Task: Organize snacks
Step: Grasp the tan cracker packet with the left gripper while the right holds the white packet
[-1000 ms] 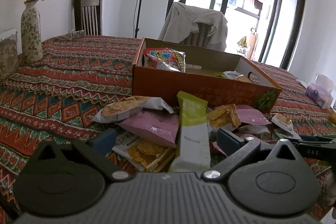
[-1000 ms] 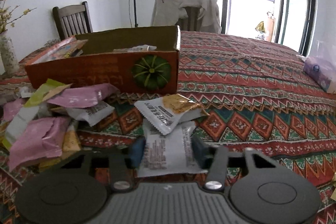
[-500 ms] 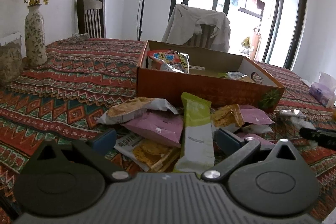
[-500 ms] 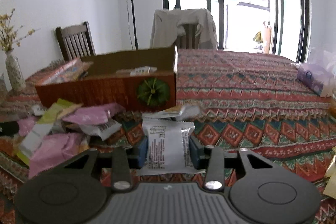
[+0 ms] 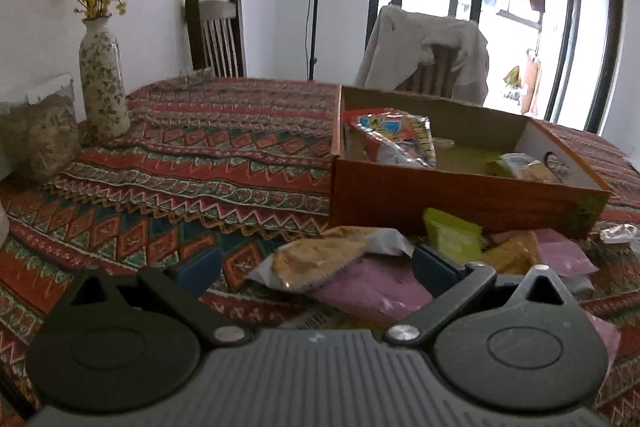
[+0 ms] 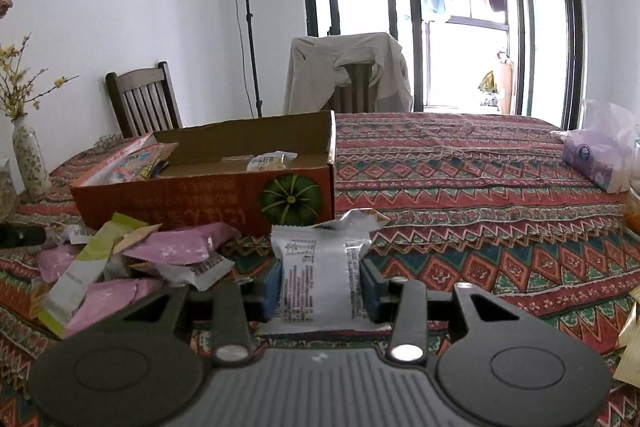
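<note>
An orange cardboard box stands on the patterned tablecloth and holds a few snack packs, among them a red and blue bag. A heap of loose packs lies in front of it: pink packets, a green bar, a cracker pack. My left gripper is open and empty over the cracker pack. My right gripper is shut on a white snack packet and holds it above the table, in front of the box's right end.
A flowered vase with yellow twigs and a jar stand at the table's left. A purple tissue pack lies at the far right. Two chairs stand behind the table.
My right gripper closed on the white packet and lifted it off the table towards the box. My left gripper shifted left and forward over the heap, still open.
</note>
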